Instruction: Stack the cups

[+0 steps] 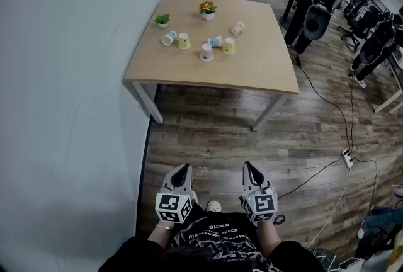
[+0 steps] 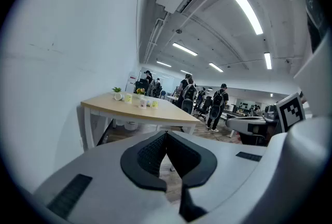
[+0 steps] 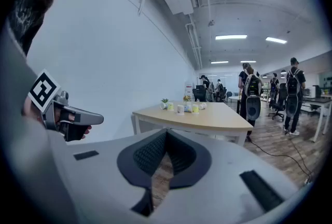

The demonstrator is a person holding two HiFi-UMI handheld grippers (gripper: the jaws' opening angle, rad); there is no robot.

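The cups point(image 1: 206, 51) lie scattered on the far half of the table point(image 1: 264, 72), some tipped over, well apart from both grippers. The left gripper point(image 1: 184, 167) and right gripper point(image 1: 247, 165) are closed on nothing, near the body. Best to walk up first, open the jaws early, then take a standing cup as base.

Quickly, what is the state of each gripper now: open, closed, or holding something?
Left gripper: closed, holding nothing.
Right gripper: closed, holding nothing.
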